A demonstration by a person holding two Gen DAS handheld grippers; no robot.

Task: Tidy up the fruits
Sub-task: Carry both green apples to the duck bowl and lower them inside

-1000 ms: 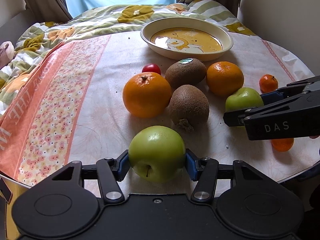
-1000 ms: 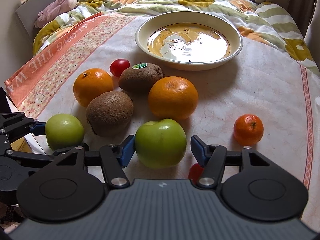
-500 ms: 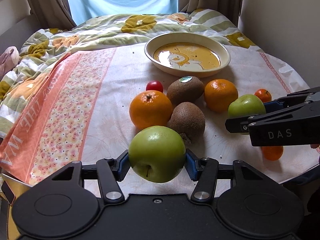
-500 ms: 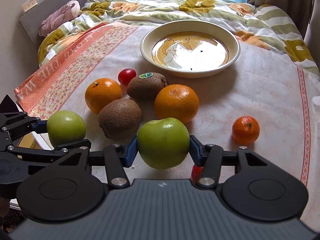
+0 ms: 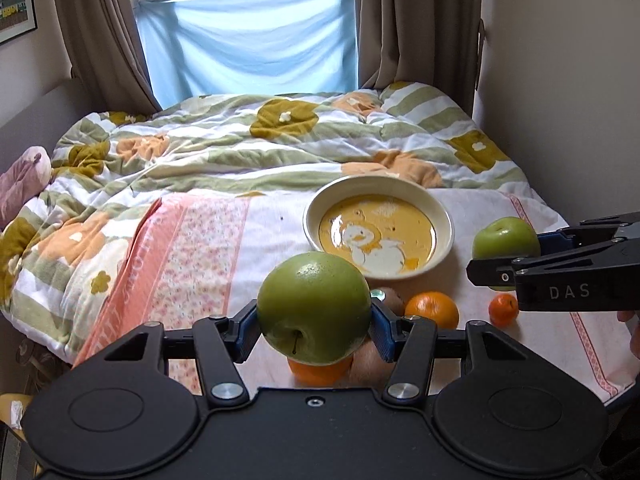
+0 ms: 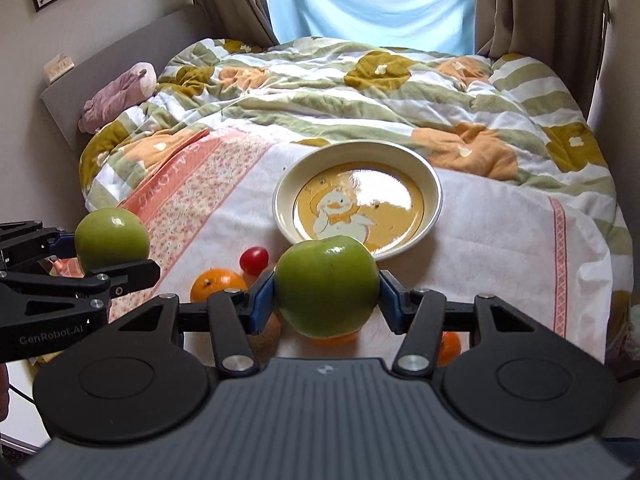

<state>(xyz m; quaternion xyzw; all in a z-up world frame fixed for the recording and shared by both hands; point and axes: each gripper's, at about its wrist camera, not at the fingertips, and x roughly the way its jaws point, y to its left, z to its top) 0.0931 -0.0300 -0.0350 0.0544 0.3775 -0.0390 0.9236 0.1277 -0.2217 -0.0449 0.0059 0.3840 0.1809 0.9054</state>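
My left gripper [image 5: 314, 322] is shut on a green apple [image 5: 314, 306], held in the air above the cloth. My right gripper [image 6: 327, 300] is shut on a second green apple [image 6: 327, 290], also lifted. Each gripper shows in the other's view: the right one at the right edge with its apple [image 5: 505, 242], the left one at the left edge with its apple [image 6: 111, 240]. Beyond both stands a cream plate [image 5: 440, 216] [image 6: 430, 184] with a duck picture, nothing in it. Oranges [image 5: 432, 310] [image 6: 218, 282], a small mandarin [image 5: 503, 310], a red tomato [image 6: 254, 259] and partly hidden kiwis [image 5: 390, 298] lie below.
The fruit lies on a white cloth with a pink flowered band [image 5: 188, 264] spread over a bed. A rumpled green, orange and white duvet [image 5: 240, 140] lies behind the plate. A pink plush toy [image 6: 120, 94] rests at the far left. Walls and curtains close in both sides.
Both grippers have risen with their apples off the cloth and tilted up. The fruit on the cloth has dropped low in both views, and the window and curtains have come into sight.
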